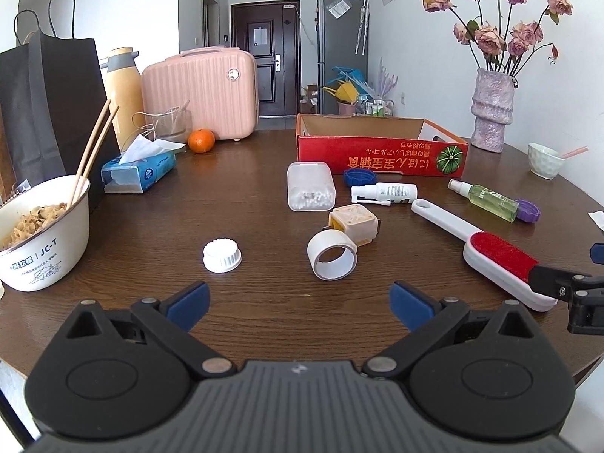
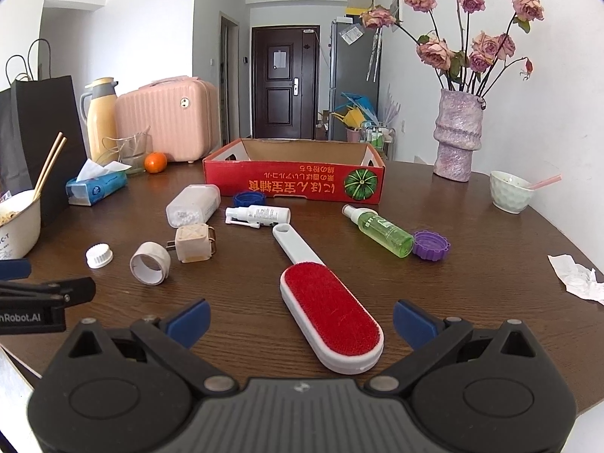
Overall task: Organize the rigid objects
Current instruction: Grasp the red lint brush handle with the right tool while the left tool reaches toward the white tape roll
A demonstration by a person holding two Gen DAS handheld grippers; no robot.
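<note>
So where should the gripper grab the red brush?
Probably the lint brush by its thick red-padded head: it lies flat between the open right gripper fingers. Come from above, closing across its narrow width; the thin handle points away toward the box.

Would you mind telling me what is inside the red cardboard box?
The red cardboard box shows only bare brown inner walls; nothing rises above its rim. Its floor is hidden behind the front wall, so low items cannot be ruled out.

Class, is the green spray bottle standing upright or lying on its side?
Lying on its side: the green spray bottle rests lengthwise on the table, nozzle toward the red box.
</note>
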